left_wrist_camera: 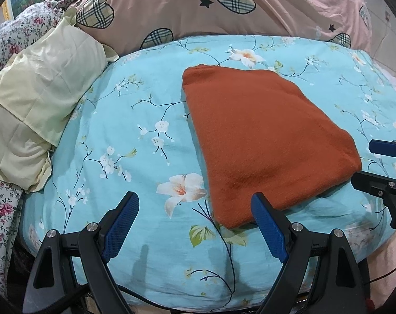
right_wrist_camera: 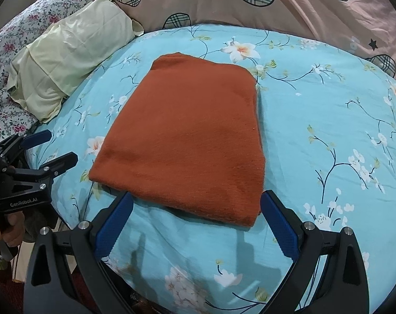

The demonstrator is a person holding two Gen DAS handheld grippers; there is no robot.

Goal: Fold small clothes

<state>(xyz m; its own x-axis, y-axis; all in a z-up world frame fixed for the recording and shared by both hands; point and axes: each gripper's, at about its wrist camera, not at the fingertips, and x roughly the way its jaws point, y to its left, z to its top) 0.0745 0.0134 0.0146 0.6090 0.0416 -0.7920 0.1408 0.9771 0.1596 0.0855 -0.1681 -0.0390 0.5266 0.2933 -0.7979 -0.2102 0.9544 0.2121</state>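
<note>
Left gripper (left_wrist_camera: 195, 204) open and empty, one folded orange cloth (left_wrist_camera: 263, 141) at its one o'clock on the bed (left_wrist_camera: 135, 120), right gripper (right_wrist_camera: 196, 204) open, cloth's near edge at twelve o'clock, two pillows.

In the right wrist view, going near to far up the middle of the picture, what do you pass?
Right gripper, jaws open → orange folded cloth → bare blue floral bedsheet → pink quilt with plaid hearts.
</note>
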